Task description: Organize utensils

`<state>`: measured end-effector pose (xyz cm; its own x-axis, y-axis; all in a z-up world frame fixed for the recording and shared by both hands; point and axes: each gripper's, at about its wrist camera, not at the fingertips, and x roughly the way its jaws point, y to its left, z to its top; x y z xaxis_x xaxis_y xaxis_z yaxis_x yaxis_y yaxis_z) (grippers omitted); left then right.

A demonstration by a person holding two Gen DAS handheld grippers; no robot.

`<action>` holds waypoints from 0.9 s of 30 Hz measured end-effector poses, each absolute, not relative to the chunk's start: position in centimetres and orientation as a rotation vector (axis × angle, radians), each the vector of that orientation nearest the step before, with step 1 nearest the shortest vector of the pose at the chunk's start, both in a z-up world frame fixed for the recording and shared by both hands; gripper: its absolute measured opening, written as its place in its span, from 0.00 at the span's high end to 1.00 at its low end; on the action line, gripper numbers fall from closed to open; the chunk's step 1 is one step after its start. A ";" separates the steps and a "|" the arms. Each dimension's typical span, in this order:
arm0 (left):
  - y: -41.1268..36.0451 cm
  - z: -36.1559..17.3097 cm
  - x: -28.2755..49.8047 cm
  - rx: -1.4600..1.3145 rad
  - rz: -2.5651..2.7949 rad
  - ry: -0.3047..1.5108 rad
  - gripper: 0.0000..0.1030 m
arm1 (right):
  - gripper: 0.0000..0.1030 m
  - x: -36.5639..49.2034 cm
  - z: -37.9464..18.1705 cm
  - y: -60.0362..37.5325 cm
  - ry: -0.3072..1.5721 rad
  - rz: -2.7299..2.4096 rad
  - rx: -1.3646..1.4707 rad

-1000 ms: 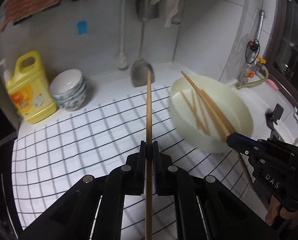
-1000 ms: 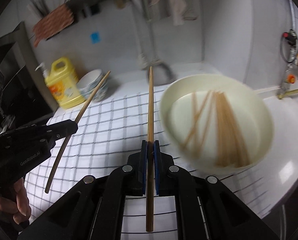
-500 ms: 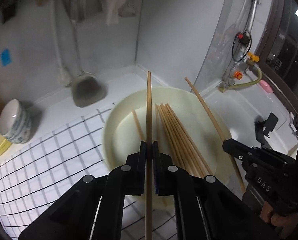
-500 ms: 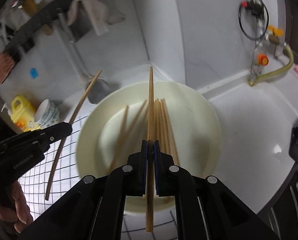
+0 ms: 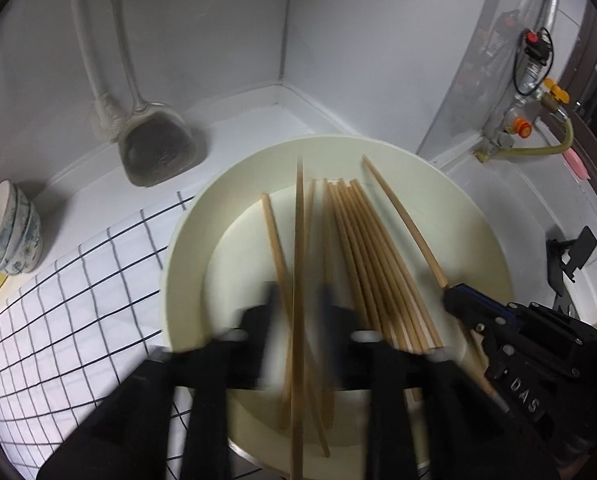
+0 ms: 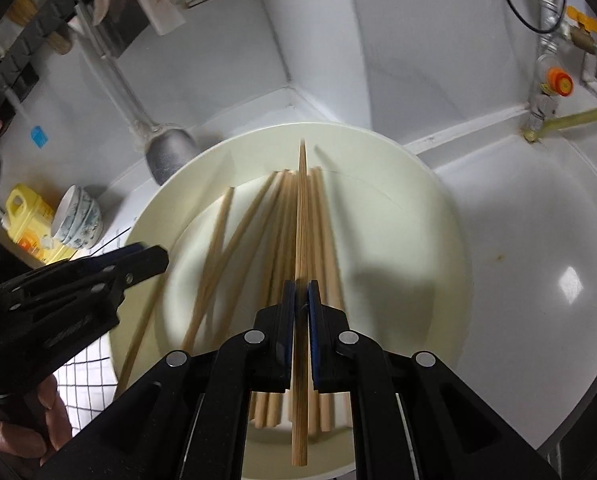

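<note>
A cream basin [image 5: 186, 240] [image 6: 438, 216] holds several wooden chopsticks [image 5: 362, 248] [image 6: 274, 216]. My left gripper [image 5: 298, 296] is over the basin with its blurred fingers spread apart; a chopstick [image 5: 298, 240] lies between them, no longer pinched. My right gripper [image 6: 301, 292] is shut on one chopstick [image 6: 301, 208] above the basin. It also shows in the left wrist view [image 5: 450, 298], where its chopstick [image 5: 402, 216] slants up and left. The left gripper shows at the left of the right wrist view [image 6: 154, 256].
A metal spatula [image 5: 154, 148] hangs against the back wall. Stacked bowls [image 5: 10, 232] and a yellow detergent bottle [image 6: 26, 220] stand at the left. A checked mat [image 5: 78, 280] covers the counter. A gas valve with hose [image 5: 518, 128] is at the right.
Both grippers moved right from the mat to over the basin and lower. The left gripper's fingers have spread, releasing its chopstick. The right gripper stays shut on its chopstick.
</note>
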<state>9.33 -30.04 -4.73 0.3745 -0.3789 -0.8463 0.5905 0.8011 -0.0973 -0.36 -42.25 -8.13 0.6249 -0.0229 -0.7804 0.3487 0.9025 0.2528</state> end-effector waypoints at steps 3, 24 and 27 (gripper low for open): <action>-28.8 -3.5 9.1 0.208 -0.583 0.952 0.17 | 0.82 -1.2 -7.7 -42.7 0.854 -0.254 0.411; -24.2 1.0 7.0 0.206 -0.500 0.957 0.06 | 0.47 -5.5 -3.1 -39.3 0.820 -0.280 0.370; -23.9 1.5 6.8 0.192 -0.504 0.963 0.06 | 0.41 -5.6 -2.6 -38.7 0.830 -0.287 0.368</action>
